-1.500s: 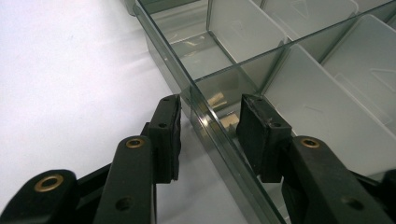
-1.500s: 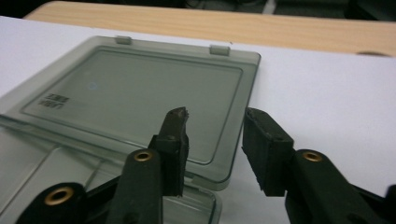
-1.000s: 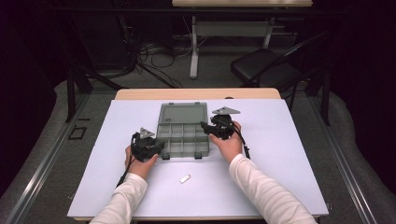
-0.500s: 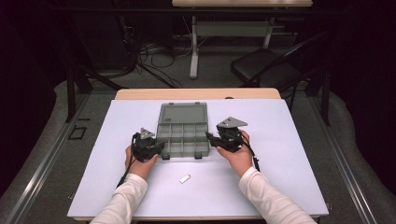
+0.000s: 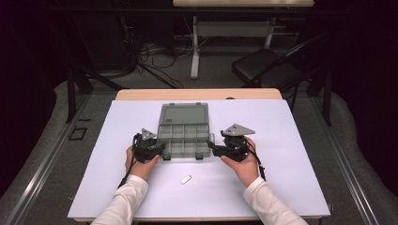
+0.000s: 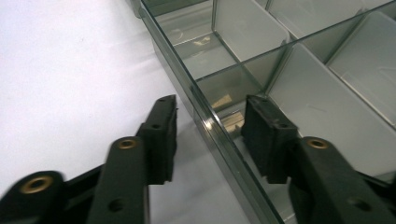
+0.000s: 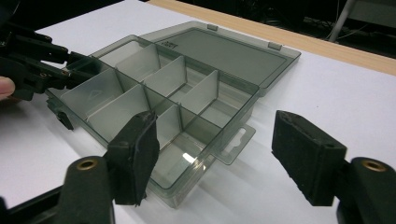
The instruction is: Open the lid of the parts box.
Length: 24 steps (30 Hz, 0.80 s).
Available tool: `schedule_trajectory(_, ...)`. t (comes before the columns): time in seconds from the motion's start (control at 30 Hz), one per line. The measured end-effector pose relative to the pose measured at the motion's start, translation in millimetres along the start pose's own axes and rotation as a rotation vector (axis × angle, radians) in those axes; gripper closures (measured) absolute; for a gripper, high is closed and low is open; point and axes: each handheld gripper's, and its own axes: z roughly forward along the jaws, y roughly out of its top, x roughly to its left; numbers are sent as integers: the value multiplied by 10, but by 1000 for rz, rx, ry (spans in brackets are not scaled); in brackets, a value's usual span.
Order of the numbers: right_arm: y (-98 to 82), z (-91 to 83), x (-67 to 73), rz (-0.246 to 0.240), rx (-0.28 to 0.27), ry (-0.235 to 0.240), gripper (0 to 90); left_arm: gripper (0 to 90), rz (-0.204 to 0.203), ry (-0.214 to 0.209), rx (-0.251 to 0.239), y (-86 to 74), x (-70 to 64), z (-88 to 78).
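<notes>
both grippers' fingers astride organizer box walls

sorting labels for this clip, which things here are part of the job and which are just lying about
In the job:
- compartment box, lid open
- left gripper, jaws open astride the box's wall
- right gripper, jaws open beside the box

Lying about:
- small white piece on the table
- black chair behind the table

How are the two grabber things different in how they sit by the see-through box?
The left gripper has its fingers either side of the box's side wall, one inside a compartment and one outside; the right gripper has its fingers spread around the box's corner and hanging tab, touching nothing. The left sits at the box's left edge, the right at its right edge. Both are black, open, and each held in a hand.
</notes>
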Motion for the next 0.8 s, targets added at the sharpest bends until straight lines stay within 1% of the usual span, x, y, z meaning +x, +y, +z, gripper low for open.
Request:
schedule_trajectory(0.07, 5, -23, -18, 11, -2, 2, 298, 495, 0, -3, 2, 7, -1, -33)
schedule_trajectory(0.17, 14, -51, -41, 24, -7, 4, 274, 452, -4, 3, -8, 14, -14, -80)
schedule_trajectory(0.2, 16, -61, -49, 21, -3, 1, 267, 441, -6, 4, -25, 25, -32, -130)
schedule_trajectory(0.23, 16, -70, -55, 21, -4, 0, 263, 431, -2, 0, -26, 33, -36, -153)
schedule_trajectory(0.27, 16, -77, -59, 23, -1, -2, 257, 421, 0, 0, -39, 42, -47, -179)
schedule_trajectory(0.37, 18, -106, -77, 31, 1, 3, 236, 410, 13, -8, -87, 70, -74, -265)
schedule_trajectory(0.43, 19, -124, -93, 38, -9, 7, 219, 410, 1, -24, -114, 93, -85, -351)
schedule_trajectory(0.47, 22, -136, -106, 38, -5, 12, 207, 407, -3, -33, -123, 101, -85, -384)
schedule_trajectory(0.5, 22, -140, -109, 47, -10, 14, 197, 404, -3, -33, -123, 101, -85, -384)
schedule_trajectory(0.53, 22, -140, -109, 47, -10, 14, 197, 404, -18, -58, -148, 109, -85, -432)
schedule_trajectory(0.57, 27, -166, -128, 58, -5, 17, 181, 402, -42, -105, -185, 119, -78, -504)
schedule_trajectory(0.6, 27, -168, -133, 59, -11, 14, 175, 398, -58, -135, -207, 125, -79, -540)
schedule_trajectory(0.63, 29, -175, -141, 56, -13, 12, 170, 376, -60, -149, -220, 134, -77, -574)
schedule_trajectory(0.67, 33, -186, -145, 59, -8, 11, 165, 328, -66, -167, -225, 143, -79, -604)
schedule_trajectory(0.7, 35, -189, -150, 56, -12, 10, 160, 329, -70, -192, -224, 148, -82, -641)
schedule_trajectory(0.73, 35, -189, -150, 56, -12, 10, 160, 332, -70, -192, -224, 148, -82, -641)
schedule_trajectory(0.77, 38, -205, -159, 61, -13, 12, 154, 325, -70, -212, -232, 147, -97, -692)
schedule_trajectory(0.8, 38, -208, -165, 62, -13, 13, 152, 308, -67, -215, -237, 146, -104, -706)
